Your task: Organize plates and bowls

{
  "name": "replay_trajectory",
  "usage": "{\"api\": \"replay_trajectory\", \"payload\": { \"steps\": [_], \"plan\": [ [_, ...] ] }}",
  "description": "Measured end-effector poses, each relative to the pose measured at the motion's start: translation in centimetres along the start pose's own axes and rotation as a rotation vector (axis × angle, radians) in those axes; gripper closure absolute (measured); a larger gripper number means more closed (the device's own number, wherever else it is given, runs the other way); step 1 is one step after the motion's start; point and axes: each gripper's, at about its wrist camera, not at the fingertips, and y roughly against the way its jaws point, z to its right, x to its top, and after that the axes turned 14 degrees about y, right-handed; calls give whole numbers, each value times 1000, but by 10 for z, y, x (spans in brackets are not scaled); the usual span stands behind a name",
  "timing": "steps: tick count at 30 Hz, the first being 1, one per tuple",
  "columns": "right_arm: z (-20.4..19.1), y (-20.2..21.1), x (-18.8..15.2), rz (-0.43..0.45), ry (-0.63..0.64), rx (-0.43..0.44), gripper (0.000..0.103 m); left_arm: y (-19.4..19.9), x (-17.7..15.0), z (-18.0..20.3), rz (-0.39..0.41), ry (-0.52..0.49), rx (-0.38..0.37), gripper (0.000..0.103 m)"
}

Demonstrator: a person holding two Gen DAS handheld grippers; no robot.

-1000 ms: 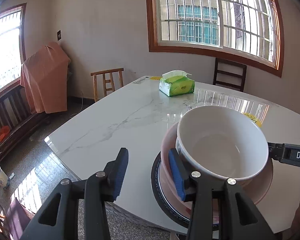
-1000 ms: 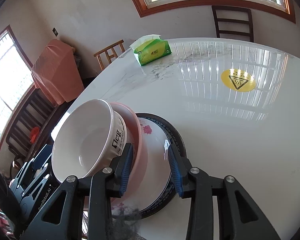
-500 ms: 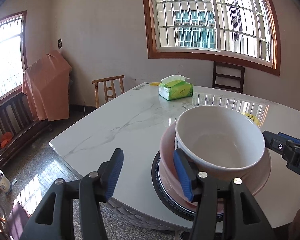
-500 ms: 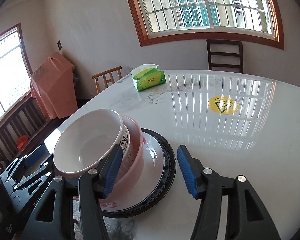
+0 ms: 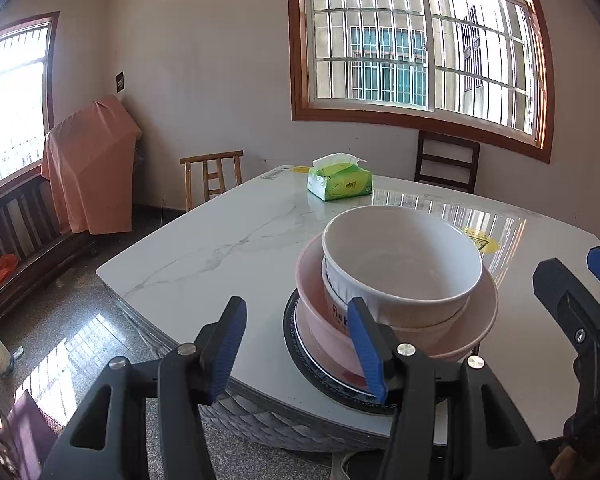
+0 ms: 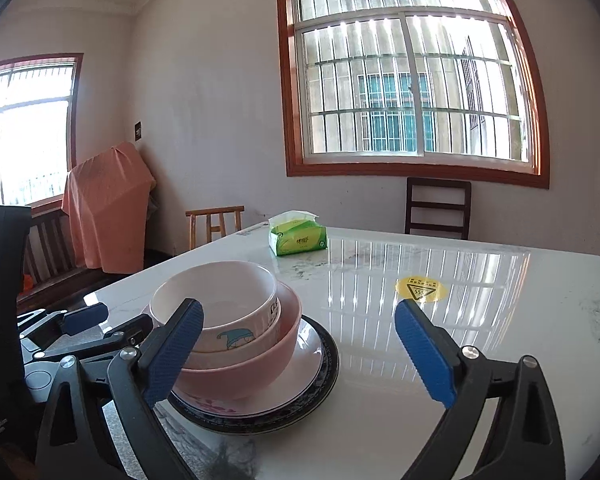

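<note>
While the white bowl point(image 6: 220, 300) sits nested in the pink bowl point(image 6: 260, 360) on stacked plates point(image 6: 312, 364) near the table's point(image 6: 480, 380) front edge, the right gripper point(image 6: 300, 354) has just spread wide, empty; the left gripper point(image 5: 296, 348) stands released, gripping nothing

The marble table point(image 6: 480, 344) bears a dark-rimmed plate point(image 6: 324, 372) and tissue pack point(image 6: 298, 239).
</note>
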Motion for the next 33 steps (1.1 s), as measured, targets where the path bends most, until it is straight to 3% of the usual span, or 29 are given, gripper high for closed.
{"api": "replay_trajectory", "payload": {
  "steps": [2, 6, 18, 21, 33],
  "plan": [
    [-2, 8, 0, 30, 10, -8, 1, 5, -3, 2, 2, 5, -5, 49],
    [1, 22, 0, 71, 1, -21, 1, 17, -10, 7, 13, 12, -6, 49],
    [0, 46, -13, 74, -3, -10, 1, 42, -33, 9, 62, 20, 14, 49],
    [0, 48, -16, 72, -5, -9, 1, 45, -38, 9, 73, 8, 7, 43],
    [-7, 57, -23, 71, 3, -14, 1, 47, -60, 7, 79, 4, -6, 39]
  ]
}}
